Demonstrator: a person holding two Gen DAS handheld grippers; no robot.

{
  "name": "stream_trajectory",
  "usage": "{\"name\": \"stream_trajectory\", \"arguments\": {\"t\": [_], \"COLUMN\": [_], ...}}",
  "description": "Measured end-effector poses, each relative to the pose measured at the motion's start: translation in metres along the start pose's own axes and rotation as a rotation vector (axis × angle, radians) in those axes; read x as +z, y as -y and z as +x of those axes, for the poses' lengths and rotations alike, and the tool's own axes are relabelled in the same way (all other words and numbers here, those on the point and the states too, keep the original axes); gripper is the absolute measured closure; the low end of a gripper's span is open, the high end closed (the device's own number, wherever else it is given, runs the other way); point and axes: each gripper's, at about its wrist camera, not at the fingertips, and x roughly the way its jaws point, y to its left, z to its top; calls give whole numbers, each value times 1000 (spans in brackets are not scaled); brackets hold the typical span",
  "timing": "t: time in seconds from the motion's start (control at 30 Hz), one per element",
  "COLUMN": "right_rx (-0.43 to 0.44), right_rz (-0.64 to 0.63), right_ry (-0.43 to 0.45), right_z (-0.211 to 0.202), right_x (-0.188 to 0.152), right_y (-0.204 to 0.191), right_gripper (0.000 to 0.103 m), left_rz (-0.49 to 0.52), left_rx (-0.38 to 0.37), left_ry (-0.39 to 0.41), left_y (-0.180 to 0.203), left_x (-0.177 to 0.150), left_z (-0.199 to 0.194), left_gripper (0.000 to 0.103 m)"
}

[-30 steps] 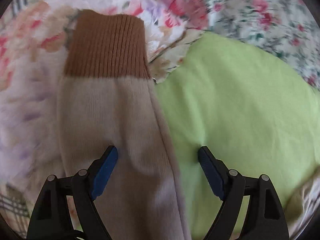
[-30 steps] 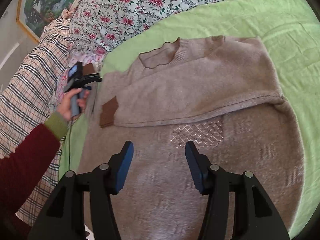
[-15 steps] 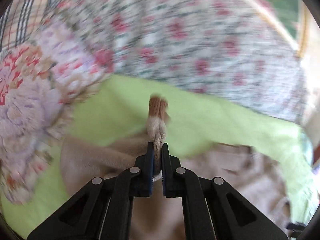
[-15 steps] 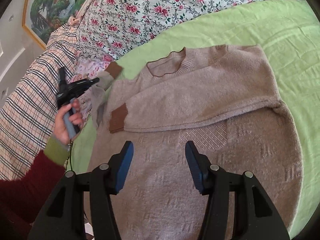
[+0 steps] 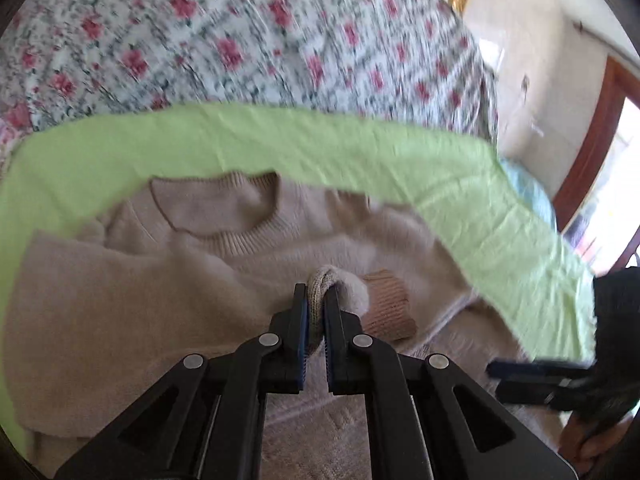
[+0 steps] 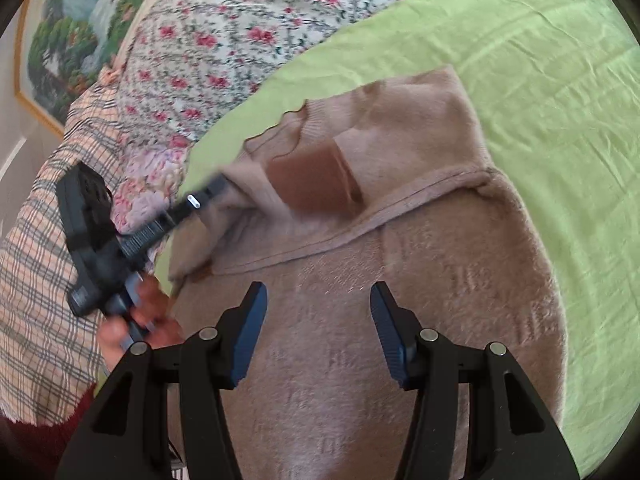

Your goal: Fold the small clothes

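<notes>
A beige knit sweater lies flat on a green sheet, one sleeve folded across its chest. My left gripper is shut on the other sleeve, which bunches up between the pads. That sleeve's brown ribbed cuff hangs over the chest just below the neckline. In the right wrist view the left gripper reaches in from the left, held by a hand. My right gripper hovers open above the sweater's lower body, nothing between its fingers.
A floral quilt is piled behind the sheet and a plaid blanket lies to the left. A framed painting hangs on the wall. In the left wrist view, a doorway shows at the far right.
The left gripper closed on the sleeve at the sweater's left edge, then swung it right over the chest. The right gripper shifted only slightly and stayed open.
</notes>
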Motion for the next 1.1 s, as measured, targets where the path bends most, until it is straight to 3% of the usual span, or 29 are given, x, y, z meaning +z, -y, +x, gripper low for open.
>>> {"name": "stream_trajectory", "arguments": {"t": [0.1, 0.17, 0.23, 0.33, 0.43, 0.53, 0.6, 0.7, 0.73, 0.8, 0.87, 0.93, 1.03, 1.07, 1.1], "right_rx": [3, 19, 36, 46, 9, -16, -22, -20, -26, -46, -75, -83, -26, -29, -36], "right_rz": [33, 59, 66, 47, 13, -30, -80, -187, -235, -292, -339, -378, -417, -439, -456], "right_ry": [9, 19, 27, 14, -17, -50, -61, -97, -104, -133, -101, 12, 251, 308, 301], "right_z": [2, 5, 10, 26, 46, 63, 68, 78, 80, 84, 79, 58, 13, 1, -2], "right_x": [8, 18, 30, 51, 70, 82, 84, 81, 79, 80, 85, 98, 112, 112, 111], "right_y": [5, 7, 8, 4, 1, -2, -7, -19, -25, -32, -38, -45, -43, -38, -33], "right_gripper": [48, 48, 48, 48, 48, 38, 35, 36, 42, 99, 98, 99, 99, 99, 99], "left_rz": [12, 12, 10, -2, -11, -56, -95, -178, -200, -223, -259, -278, -336, -354, -368], "left_rx": [5, 0, 9, 36, 127, 272, 356, 423, 454, 487, 493, 512, 547, 546, 548], "left_ry": [-38, -44, -39, -36, -29, -22, -34, -73, -92, -122, -137, -128, -120, -115, -111], "left_y": [7, 6, -1, -13, -36, -74, -98, -135, -146, -158, -166, -169, -176, -176, -177], "left_x": [-15, -25, -34, -50, -65, -81, -89, -99, -103, -105, -106, -100, -95, -94, -94], "left_z": [5, -3, -16, -38, -62, -84, -89, -89, -86, -80, -74, -71, -68, -68, -67], "left_gripper": [91, 75, 68, 65, 58, 50, 49, 49, 49, 49, 48, 49, 53, 53, 53]}}
